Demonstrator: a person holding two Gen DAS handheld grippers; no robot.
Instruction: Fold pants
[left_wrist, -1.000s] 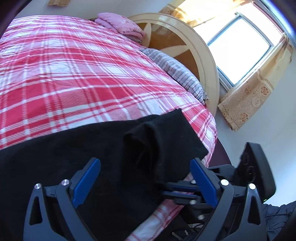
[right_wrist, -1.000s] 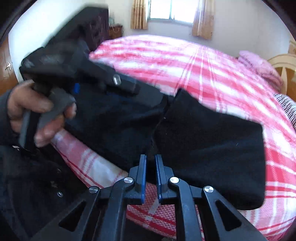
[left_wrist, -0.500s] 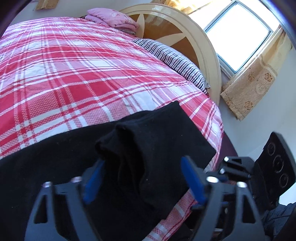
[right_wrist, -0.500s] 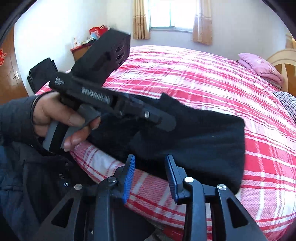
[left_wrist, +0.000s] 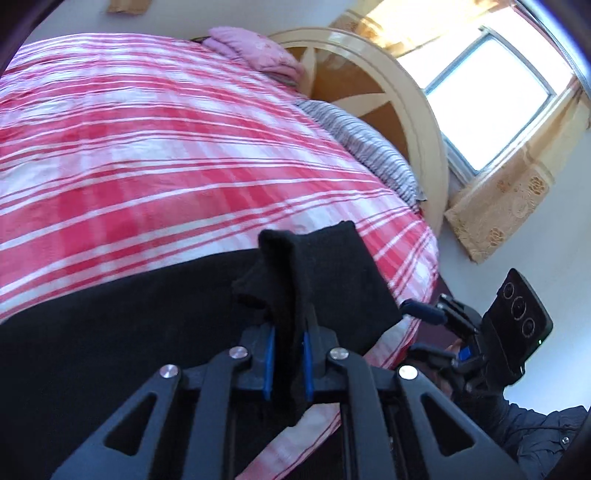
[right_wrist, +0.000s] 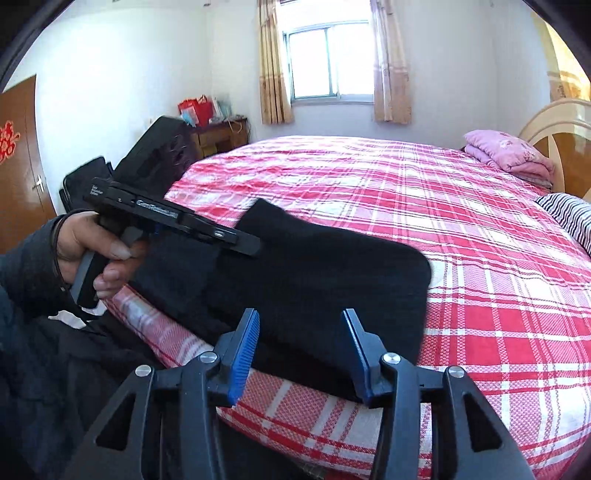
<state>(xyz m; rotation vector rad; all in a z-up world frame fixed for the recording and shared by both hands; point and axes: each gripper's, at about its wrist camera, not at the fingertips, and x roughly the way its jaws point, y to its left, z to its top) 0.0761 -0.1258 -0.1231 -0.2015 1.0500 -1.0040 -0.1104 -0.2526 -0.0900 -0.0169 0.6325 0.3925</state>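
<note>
Black pants (left_wrist: 122, 317) lie along the near edge of a bed with a red and white plaid cover (left_wrist: 155, 158). My left gripper (left_wrist: 287, 360) is shut on a raised fold of the pants and lifts it off the bed. In the right wrist view the pants (right_wrist: 332, 269) lie folded near the bed's corner, and the left gripper (right_wrist: 255, 247) pinches them from the left. My right gripper (right_wrist: 301, 350) is open and empty, just off the bed's edge, with the pants' near edge between its jaws' line.
A pink folded blanket (right_wrist: 509, 155) and a striped pillow (right_wrist: 569, 218) lie by the wooden headboard (left_wrist: 388, 96). Curtained windows (right_wrist: 328, 59) are behind. A dark cabinet with red bags (right_wrist: 218, 129) stands by the far wall.
My left gripper has closed on a fold of the pants and lifted it. My right gripper has let go of the pants, opened wide and pulled back.
</note>
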